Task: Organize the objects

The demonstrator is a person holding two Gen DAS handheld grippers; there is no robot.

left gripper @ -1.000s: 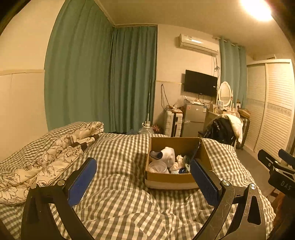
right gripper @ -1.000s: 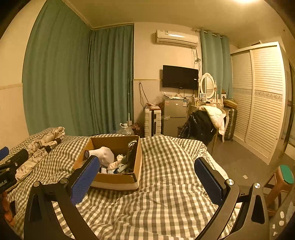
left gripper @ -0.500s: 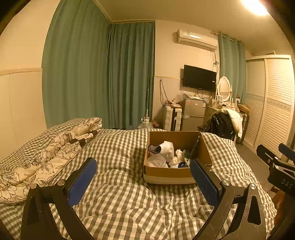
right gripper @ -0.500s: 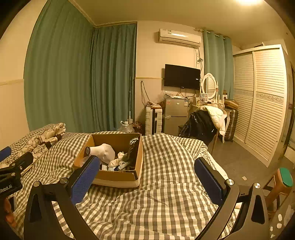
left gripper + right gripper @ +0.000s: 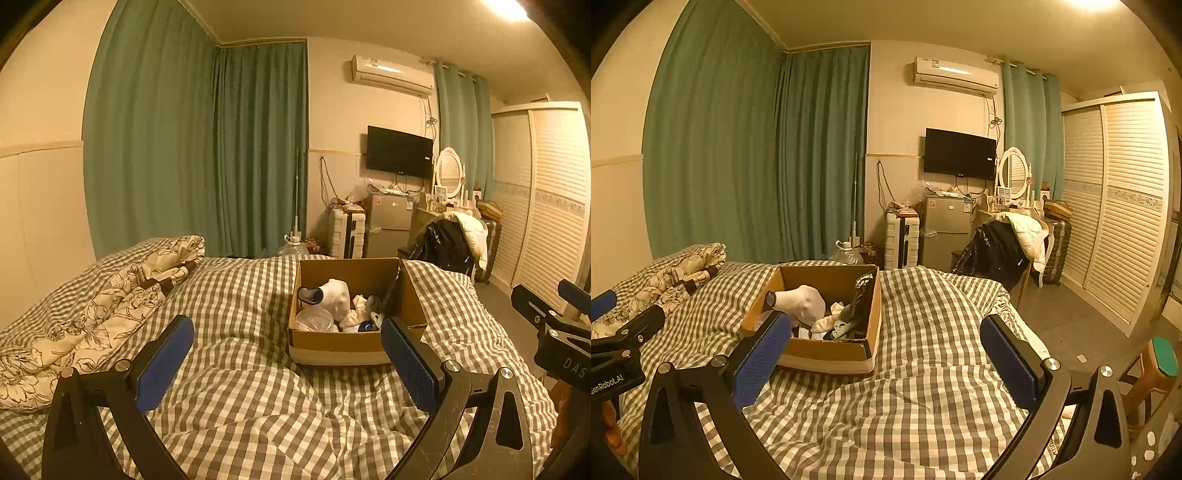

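Both tongs, left (image 5: 286,356) and right (image 5: 884,345), wide and empty above the bed (image 5: 240,398); box (image 5: 354,345) holds mixed items; sorting stage undeterminable.

I see the cardboard box (image 5: 354,345) sitting open-topped and level on the checked bed cover, its flaps out of sight. Inside, a white sock (image 5: 334,297) with a dark cuff lies on top at the left, a clear plastic tub (image 5: 314,320) sits in the near left corner, and crumpled white cloth (image 5: 354,314) with small bluish items fills the middle.
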